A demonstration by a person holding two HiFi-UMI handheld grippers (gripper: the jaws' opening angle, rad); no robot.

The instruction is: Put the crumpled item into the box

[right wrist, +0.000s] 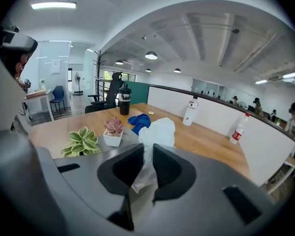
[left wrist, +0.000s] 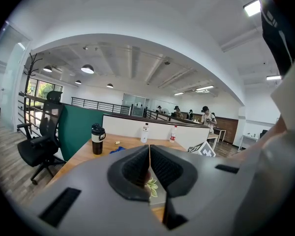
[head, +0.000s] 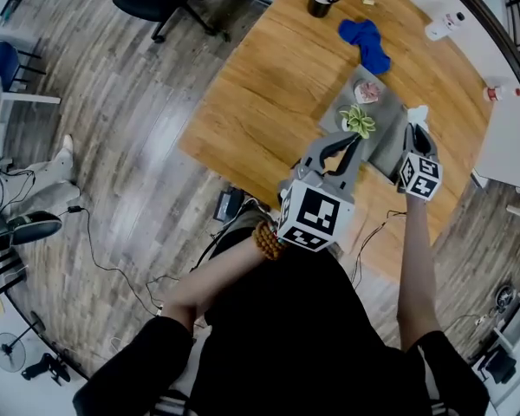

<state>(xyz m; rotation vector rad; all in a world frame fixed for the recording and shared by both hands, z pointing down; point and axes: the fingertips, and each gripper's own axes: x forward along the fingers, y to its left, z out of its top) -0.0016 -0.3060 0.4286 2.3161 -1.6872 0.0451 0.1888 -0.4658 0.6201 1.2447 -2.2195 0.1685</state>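
right gripper view has the right gripper (right wrist: 147,151) clamped on the white crumpled item (right wrist: 158,131), which pokes up at 12 o'clock. in the head view the grey box (head: 384,146) sits just at its 10 o'clock; the left gripper (left wrist: 149,155) is closed, empty.

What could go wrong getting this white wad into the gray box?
The right gripper pinches only a thin tail of the white wad, so it could slip out early. The gray box already holds a potted succulent and a leafy plant; the gripper might knock them.
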